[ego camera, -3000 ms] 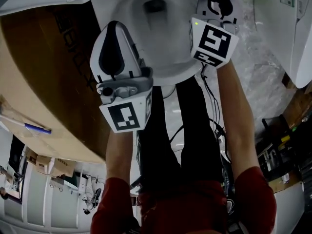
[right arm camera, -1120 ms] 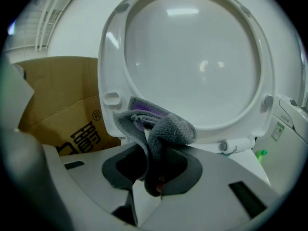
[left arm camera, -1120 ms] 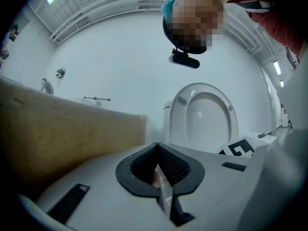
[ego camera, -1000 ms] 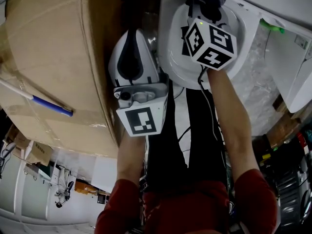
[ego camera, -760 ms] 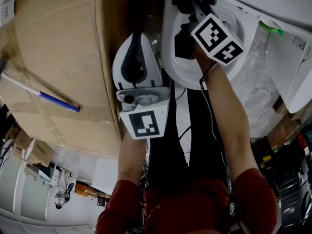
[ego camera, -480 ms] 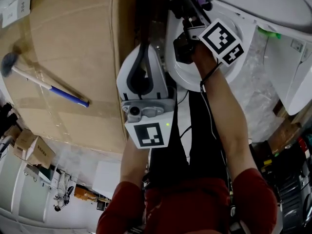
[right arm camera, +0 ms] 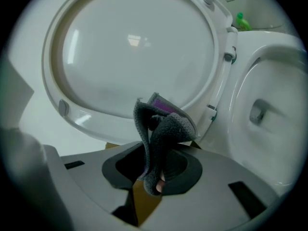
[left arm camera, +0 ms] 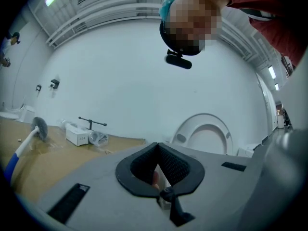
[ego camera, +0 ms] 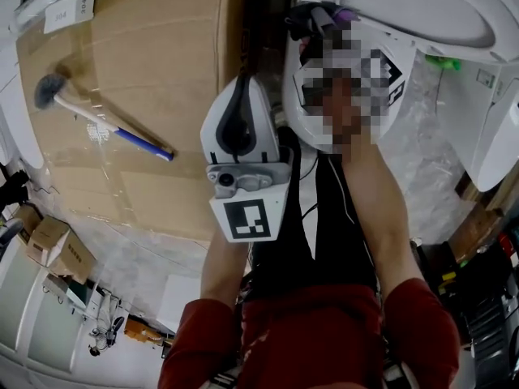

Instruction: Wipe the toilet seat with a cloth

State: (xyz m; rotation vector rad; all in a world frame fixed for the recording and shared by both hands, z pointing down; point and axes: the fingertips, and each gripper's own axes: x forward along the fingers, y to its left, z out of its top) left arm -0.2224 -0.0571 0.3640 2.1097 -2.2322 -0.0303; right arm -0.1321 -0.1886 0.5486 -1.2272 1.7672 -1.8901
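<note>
The white toilet [ego camera: 296, 104] is at the top right of the head view, its lid [ego camera: 405, 6] tipped up. The right gripper view faces the underside of the raised seat [right arm camera: 72, 114], with the bowl [right arm camera: 269, 105] to the right. My right gripper [right arm camera: 156, 172] is shut on a grey cloth [right arm camera: 163, 129] with a purple patch, which bunches up out of the jaws just short of the seat's lower rim. In the head view the cloth [ego camera: 339, 12] peeks out at the bowl's back. My left gripper [ego camera: 242, 87] hangs left of the bowl, shut and empty [left arm camera: 158, 153].
A brown cardboard sheet [ego camera: 146, 79] lies left of the toilet with a blue-handled brush [ego camera: 105, 120] on it. A small box [left arm camera: 77, 134] sits further along. A green bottle [ego camera: 442, 59] and another white fixture [ego camera: 495, 128] stand to the right. My legs are below.
The right gripper has carried the cloth from the bowl's right side up to its back, near the raised seat. The left gripper stayed shut beside the bowl. The view has swung.
</note>
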